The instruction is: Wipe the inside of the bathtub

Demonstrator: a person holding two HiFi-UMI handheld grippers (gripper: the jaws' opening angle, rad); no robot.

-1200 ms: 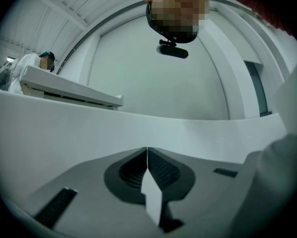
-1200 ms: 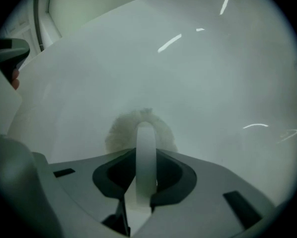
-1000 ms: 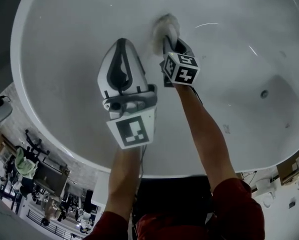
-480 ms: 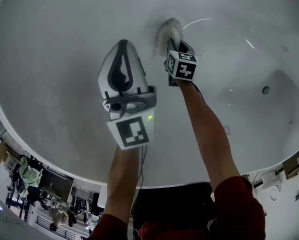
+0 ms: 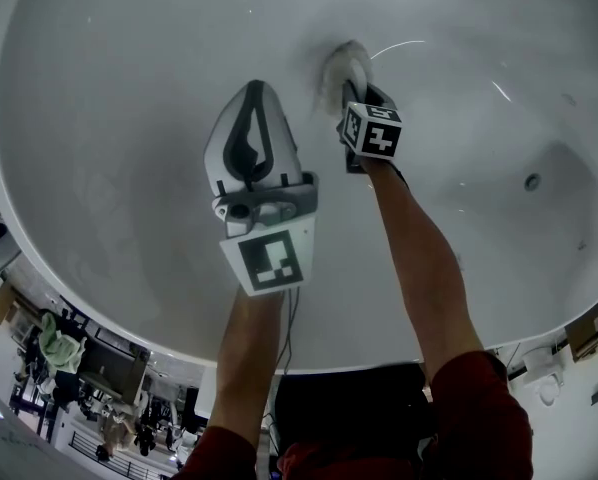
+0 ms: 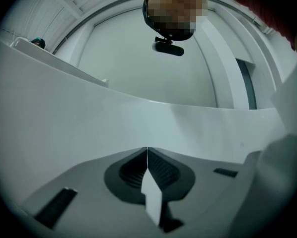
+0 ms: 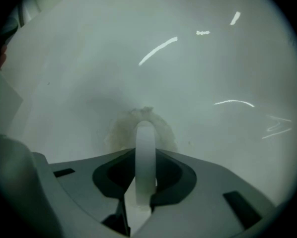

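Note:
I look down into the white bathtub [image 5: 109, 88]. My right gripper [image 5: 348, 86] is shut on a white fluffy cloth [image 5: 341, 64] that is pressed against the tub's inner surface. In the right gripper view the cloth [image 7: 145, 148] runs as a white band between the jaws of that gripper [image 7: 144, 135], and its frayed edge spreads on the tub surface [image 7: 213, 58]. My left gripper [image 5: 250, 90] hovers just left of the cloth, shut and holding nothing. In the left gripper view, the left gripper [image 6: 147, 151] points at the tub's wall [image 6: 89, 118].
The drain hole [image 5: 530, 181] sits in the deeper basin at the right. The tub's rim [image 5: 119, 303] curves along the bottom of the head view, with the room's floor beyond it. Both of the person's forearms reach over the rim.
The right gripper has slid the cloth slightly to the right over the tub surface. The left gripper stays beside it, still shut.

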